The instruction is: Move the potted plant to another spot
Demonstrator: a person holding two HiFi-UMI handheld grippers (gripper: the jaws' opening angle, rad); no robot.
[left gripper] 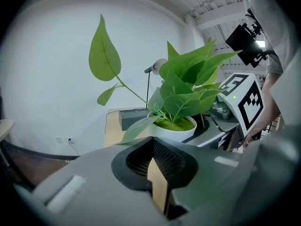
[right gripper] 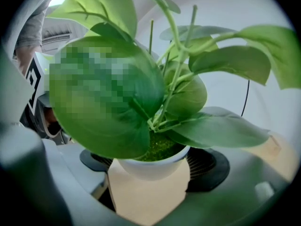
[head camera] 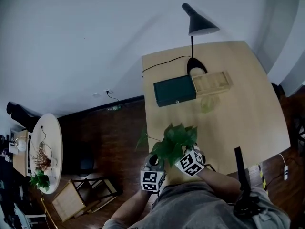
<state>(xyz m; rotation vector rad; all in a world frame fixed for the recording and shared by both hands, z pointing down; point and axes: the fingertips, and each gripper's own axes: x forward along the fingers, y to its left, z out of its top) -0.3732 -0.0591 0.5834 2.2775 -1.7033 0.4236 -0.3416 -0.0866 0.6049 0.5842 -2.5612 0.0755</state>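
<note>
The potted plant [head camera: 176,140], broad green leaves in a small white pot [right gripper: 153,166], is near the front edge of the light wooden table [head camera: 248,118]. In the right gripper view the pot sits between the two dark pads of my right gripper [right gripper: 150,173], which is shut on it; the leaves hide most of what lies beyond. My left gripper [left gripper: 157,173] is just left of the plant, its jaws shut with nothing between them. From the left gripper view the pot [left gripper: 171,130] shows ahead and slightly right, with the right gripper's marker cube [left gripper: 244,100] beside it.
At the back of the table stand a black desk lamp [head camera: 198,25], a dark green box [head camera: 174,90] and an open wooden box [head camera: 212,82]. Left of the table there is dark wood floor, a round white table [head camera: 47,151] and a chair [head camera: 71,199].
</note>
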